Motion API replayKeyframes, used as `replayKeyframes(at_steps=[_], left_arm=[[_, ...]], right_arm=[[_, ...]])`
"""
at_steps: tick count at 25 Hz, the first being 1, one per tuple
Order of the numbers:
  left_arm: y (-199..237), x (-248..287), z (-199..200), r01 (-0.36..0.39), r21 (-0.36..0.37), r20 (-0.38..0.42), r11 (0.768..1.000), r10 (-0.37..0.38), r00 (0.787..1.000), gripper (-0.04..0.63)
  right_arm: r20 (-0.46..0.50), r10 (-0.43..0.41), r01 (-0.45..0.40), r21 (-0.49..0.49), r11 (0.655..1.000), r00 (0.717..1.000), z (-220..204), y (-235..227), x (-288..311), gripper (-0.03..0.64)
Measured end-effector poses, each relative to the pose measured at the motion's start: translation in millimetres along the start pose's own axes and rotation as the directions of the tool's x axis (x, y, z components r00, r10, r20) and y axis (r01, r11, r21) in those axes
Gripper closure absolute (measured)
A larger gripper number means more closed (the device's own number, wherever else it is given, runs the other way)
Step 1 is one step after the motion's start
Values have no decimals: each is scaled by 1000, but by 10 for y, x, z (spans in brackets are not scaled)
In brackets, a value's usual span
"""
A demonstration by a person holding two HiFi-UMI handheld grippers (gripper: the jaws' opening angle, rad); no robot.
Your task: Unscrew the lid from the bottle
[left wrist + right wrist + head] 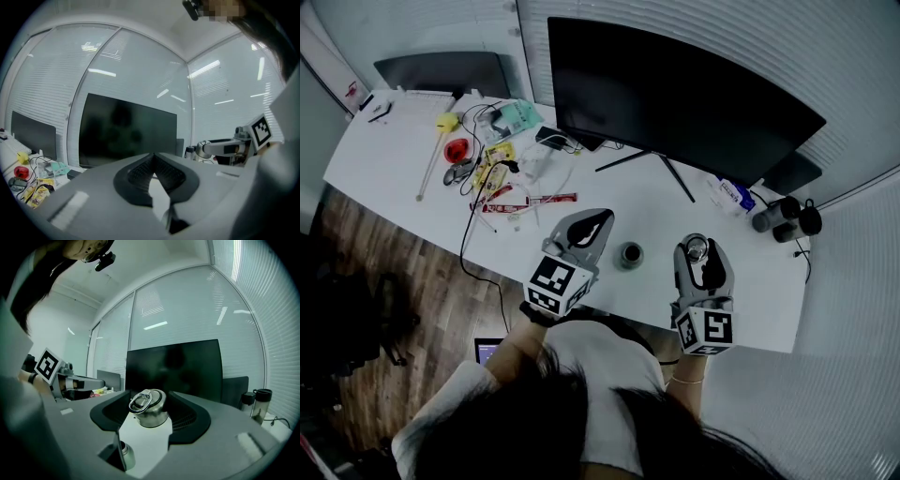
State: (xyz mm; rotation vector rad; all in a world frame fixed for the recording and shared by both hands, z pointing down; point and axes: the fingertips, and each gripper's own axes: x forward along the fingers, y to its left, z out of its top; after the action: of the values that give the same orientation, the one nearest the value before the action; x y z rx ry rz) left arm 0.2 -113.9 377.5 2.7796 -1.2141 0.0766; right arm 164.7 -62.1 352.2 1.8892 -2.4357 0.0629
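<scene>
The small dark metal bottle (pixel 630 254) stands upright on the white table (pixel 394 159), between my two grippers and apart from both. Its silver lid (pixel 697 247) with a ring handle (pixel 139 402) is off the bottle, and my right gripper (pixel 698 251) is shut on it. In the right gripper view the lid (pixel 149 409) sits between the dark pads (pixel 187 416), raised above the table. My left gripper (pixel 596 223) is left of the bottle, shut and empty. In the left gripper view its pads (pixel 140 172) meet at the tips (pixel 153 159).
A large dark monitor (pixel 675 94) stands behind the bottle on a thin-legged stand (pixel 661 161). Cables, packets and a red thing (pixel 457 149) litter the table's left part. Two dark flasks (pixel 787 216) stand at the far right. The table's near edge runs just under my grippers.
</scene>
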Motion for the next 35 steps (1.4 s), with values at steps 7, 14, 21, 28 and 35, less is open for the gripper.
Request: replayKeyframes(at_steps=[7,14,21,28,35], left_arm=[[16,-27,-16,-3,0,-4,1000,3,1000,537],[26,-37,-29,-3,-1,-6,1000,3,1000,537],[51,-39,-30,-1,5,-4,1000,1,1000,537],[65,-38,-19,5,8,-6,1000,-5,1000,537],[89,-56,-32,8,9,-5,1000,-8,1000,537]], right_arm=[[-6,3,-3,6,1000,1000,-24,31,-14,367],[-6,4,-4,14,1000,1000,-21,35,-8,367],[-10,11,-11,14,1000,1000,-29,72,17,367],[-18,21,-21,19,1000,1000,-37,108,30,367],[-30,26,-25,27,999,999,-58,153,59,367]])
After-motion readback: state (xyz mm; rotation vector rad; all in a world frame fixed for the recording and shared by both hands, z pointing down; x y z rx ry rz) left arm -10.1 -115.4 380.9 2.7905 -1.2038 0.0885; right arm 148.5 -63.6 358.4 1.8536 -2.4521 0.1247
